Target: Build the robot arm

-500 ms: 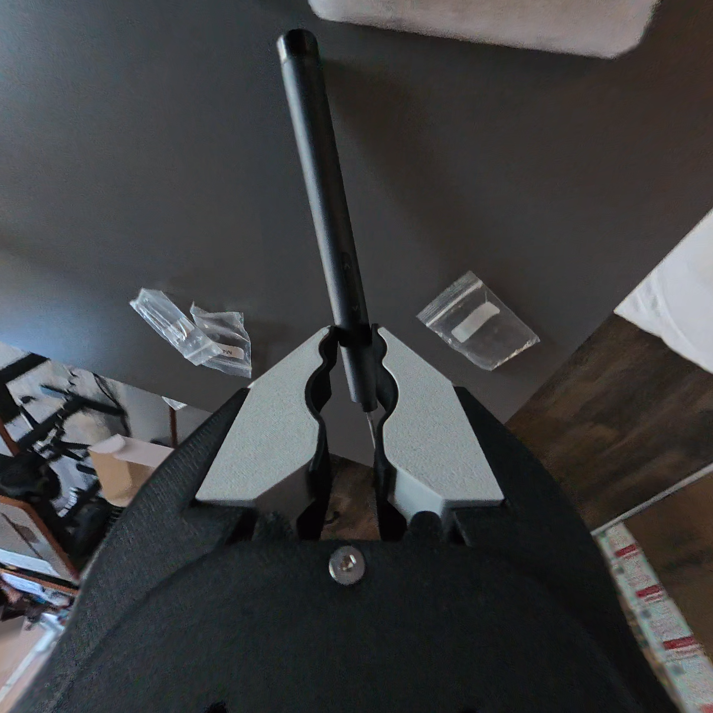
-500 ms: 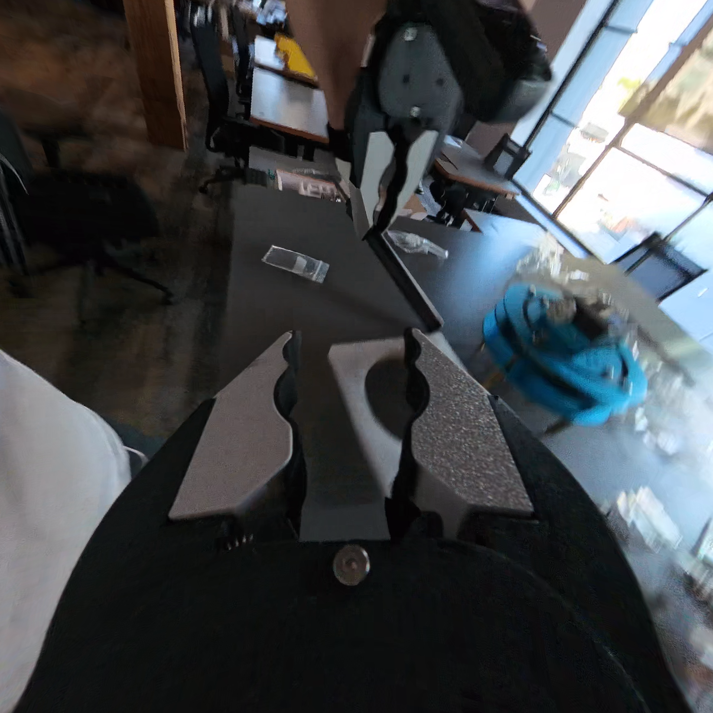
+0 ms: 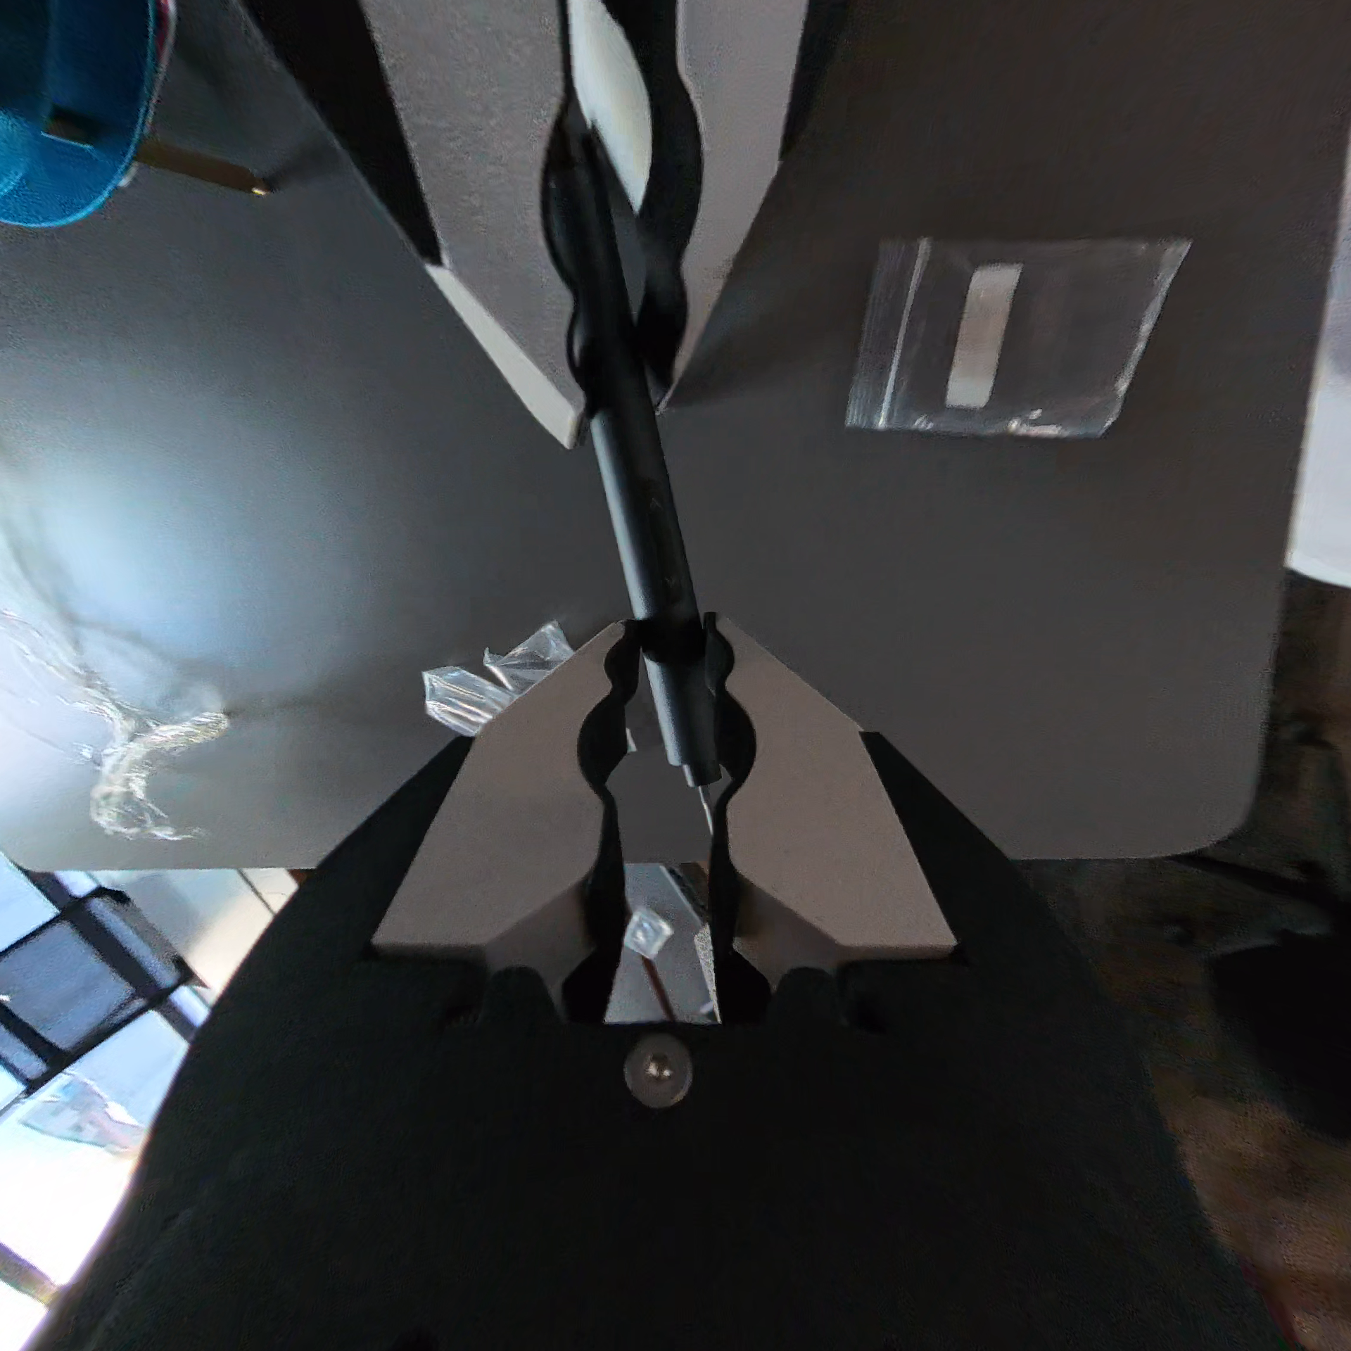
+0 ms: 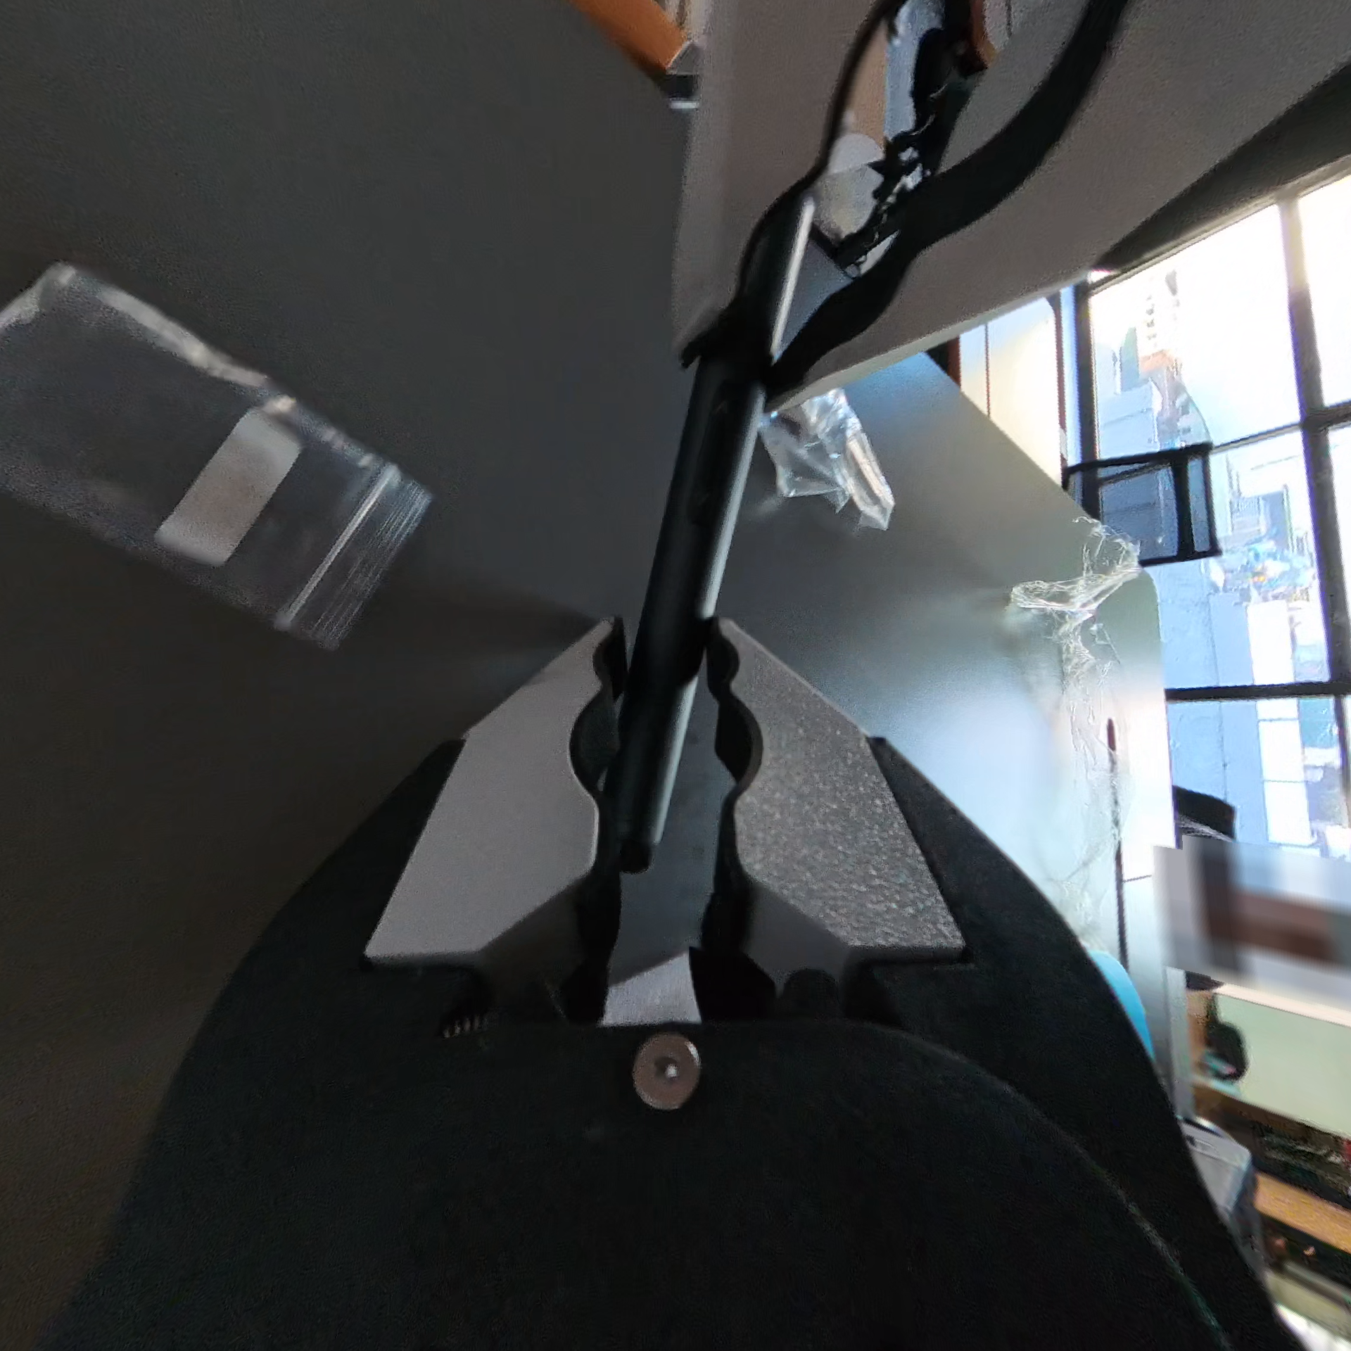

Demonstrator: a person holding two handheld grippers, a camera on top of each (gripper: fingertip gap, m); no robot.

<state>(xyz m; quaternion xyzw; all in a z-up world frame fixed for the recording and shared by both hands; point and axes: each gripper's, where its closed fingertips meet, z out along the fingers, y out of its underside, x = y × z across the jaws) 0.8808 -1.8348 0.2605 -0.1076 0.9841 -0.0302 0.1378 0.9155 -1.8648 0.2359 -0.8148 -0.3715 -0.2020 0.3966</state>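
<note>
Black pen [image 3: 643, 526] sits clamped in my left gripper [image 3: 671, 630] above the table [image 3: 950, 658]; my right gripper [image 4: 661, 636] has just arrived, fingers around its far end, grip uncertain.

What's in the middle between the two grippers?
A thin black tool bridges them. The left gripper pinches one end; the right gripper closes around the other. The left wrist view shows it.

blue object [image 3: 66, 110]: cut off at edge | flat clear bag [image 4: 205, 453]: blurred
</note>
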